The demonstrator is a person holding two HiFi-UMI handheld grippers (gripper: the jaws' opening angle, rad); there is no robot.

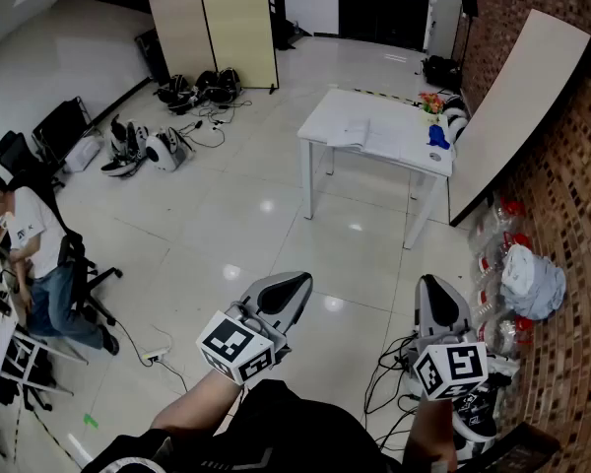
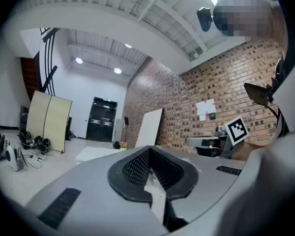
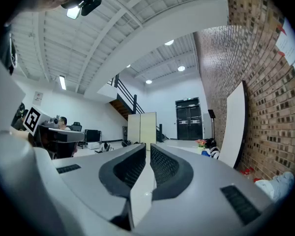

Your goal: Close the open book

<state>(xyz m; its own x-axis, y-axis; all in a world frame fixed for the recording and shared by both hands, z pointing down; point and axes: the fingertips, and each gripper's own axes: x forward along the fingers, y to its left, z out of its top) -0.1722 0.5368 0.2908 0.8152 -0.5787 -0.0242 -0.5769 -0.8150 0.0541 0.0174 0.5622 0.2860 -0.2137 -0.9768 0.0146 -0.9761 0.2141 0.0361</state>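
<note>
**Task not yet begun.** The grey left gripper (image 1: 297,284) and the grey right gripper (image 1: 432,284), each carrying a black-and-white marker cube, point level. Both have their jaws drawn together on nothing. The open white-paged book (image 1: 352,133) lies flat on the white rectangular table (image 1: 320,109), well ahead of both grippers' tips and roughly between their lines. By this view, the approach, the contact with a cover and the folding shut all remain.

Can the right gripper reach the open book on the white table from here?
Probably not. The right gripper hangs close to the person's body, while the open book lies on the white table across a wide stretch of floor. Nothing blocks the path.
</note>
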